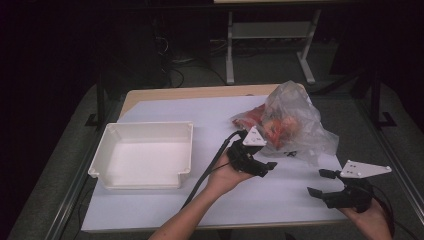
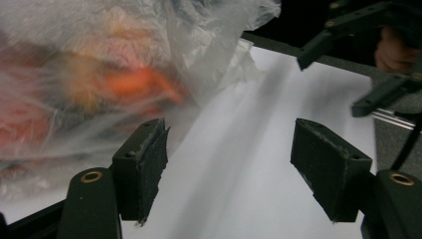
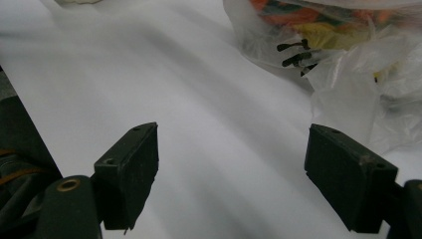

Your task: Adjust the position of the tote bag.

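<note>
From the high view, I had the plastic bag [image 1: 295, 122] in the upper right of the frame, crumpled on the white sheet [image 1: 165, 205], with orange and red contents showing through the film. My left gripper [image 1: 267, 166] sat just below and left of it at frame centre, jaws pointing right towards the bag's lower edge, close but not visibly touching. My right gripper [image 1: 320, 182] waited at the lower right, farther from the bag, its jaws aimed left. The white tray [image 1: 107, 145] lay well apart at the left, empty. I judged the left hand the nearer one, so the coming move hinged on the bag lying up and to the right of its tips.

In the left gripper view, the jaws stood wide with only bare sheet between them. The bag [image 2: 99, 79] filled the upper left, beyond and beside the left-hand pad [image 2: 142, 169], and the other gripper [image 2: 363, 59] showed at the upper right.

In the right gripper view, the jaws were likewise spread wide over empty sheet, and the bag [image 3: 348, 59] lay in the upper right, ahead of the right-hand pad [image 3: 348, 177].
</note>
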Tool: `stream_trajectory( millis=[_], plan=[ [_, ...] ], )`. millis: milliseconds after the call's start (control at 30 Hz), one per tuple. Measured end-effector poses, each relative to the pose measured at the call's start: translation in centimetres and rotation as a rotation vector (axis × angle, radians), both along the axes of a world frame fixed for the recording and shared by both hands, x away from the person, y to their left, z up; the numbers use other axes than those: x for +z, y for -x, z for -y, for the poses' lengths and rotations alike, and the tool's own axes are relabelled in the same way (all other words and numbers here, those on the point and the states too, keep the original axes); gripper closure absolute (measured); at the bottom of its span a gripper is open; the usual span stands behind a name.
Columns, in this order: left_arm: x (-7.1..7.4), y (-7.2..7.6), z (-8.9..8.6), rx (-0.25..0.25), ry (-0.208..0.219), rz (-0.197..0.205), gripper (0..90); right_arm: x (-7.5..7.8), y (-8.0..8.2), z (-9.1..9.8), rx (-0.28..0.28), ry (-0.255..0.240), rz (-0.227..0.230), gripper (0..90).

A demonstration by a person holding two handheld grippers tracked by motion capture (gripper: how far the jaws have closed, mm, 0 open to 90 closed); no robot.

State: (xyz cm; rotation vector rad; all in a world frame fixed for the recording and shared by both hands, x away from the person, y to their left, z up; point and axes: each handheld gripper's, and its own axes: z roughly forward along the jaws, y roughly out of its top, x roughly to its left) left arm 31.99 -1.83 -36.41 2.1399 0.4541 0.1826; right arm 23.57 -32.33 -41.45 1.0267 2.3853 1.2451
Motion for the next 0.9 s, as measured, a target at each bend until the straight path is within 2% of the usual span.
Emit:
stream_trajectory(
  millis=[167,367,500,600,733,900],
  plan=[
    [-0.4,-1.3,1.5,0.011,-0.037,-0.007,32.4,0.1,0.0,0.1,-0.005,-0.003,0.002,20.7],
    [-0.9,-2.3,2.3,0.018,-0.073,-0.023,37.0,0.1,0.0,0.0,0.0,0.003,0.008,20.7],
    [-1.5,-3.2,2.9,0.063,-0.098,-0.046,38.2,0.1,-0.1,-0.1,0.002,0.008,0.005,20.7],
    [-1.7,-3.7,3.4,0.071,-0.122,-0.062,38.7,0.1,-0.1,-0.2,0.002,0.009,0.005,20.7],
    [-1.7,-3.9,4.2,0.093,-0.125,-0.077,40.3,0.2,-0.1,-0.2,0.002,0.014,0.008,20.8],
    [-1.6,-4.0,4.7,0.114,-0.135,-0.068,50.5,0.3,0.0,-0.1,-0.002,0.014,0.016,20.9]
  ],
)
